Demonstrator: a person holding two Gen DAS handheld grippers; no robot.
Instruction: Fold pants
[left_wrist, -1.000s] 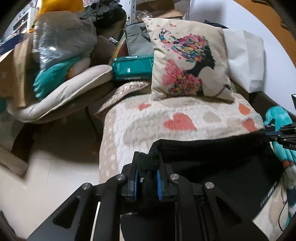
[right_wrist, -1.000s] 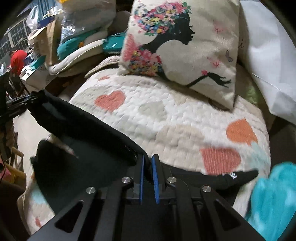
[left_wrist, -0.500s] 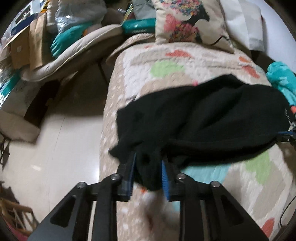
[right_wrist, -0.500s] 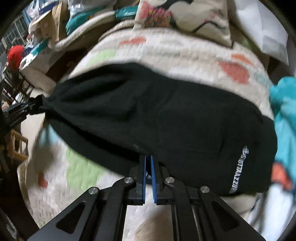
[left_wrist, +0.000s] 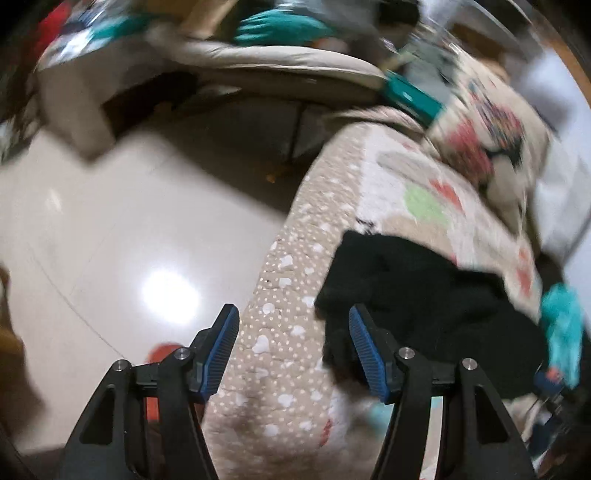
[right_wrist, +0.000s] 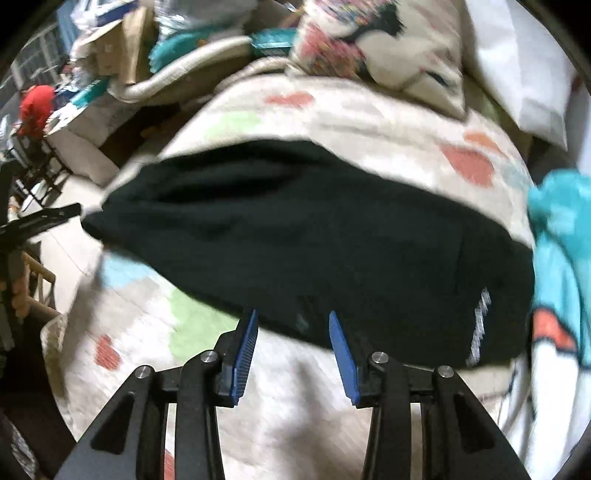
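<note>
The black pants (right_wrist: 314, 236) lie folded in a wide band across the heart-patterned quilt (right_wrist: 303, 398), with white lettering near their right end. In the left wrist view the pants (left_wrist: 424, 295) lie to the right. My left gripper (left_wrist: 293, 347) is open and empty at the quilt's left edge, its right finger beside the pants' left end. My right gripper (right_wrist: 291, 350) is open and empty, its fingertips at the pants' near edge. The left gripper also shows in the right wrist view (right_wrist: 40, 218) at the pants' left tip.
A printed cushion (right_wrist: 380, 44) and a white pillow (right_wrist: 517, 62) lie at the far end of the quilt. A teal garment (right_wrist: 557, 254) lies right of the pants. Pale tiled floor (left_wrist: 110, 240) lies left of the bed, with clutter and boxes (right_wrist: 92, 66) beyond.
Both grippers have let go of the pants and opened. The pants now rest on the quilt. The left gripper has swung left toward the floor.
</note>
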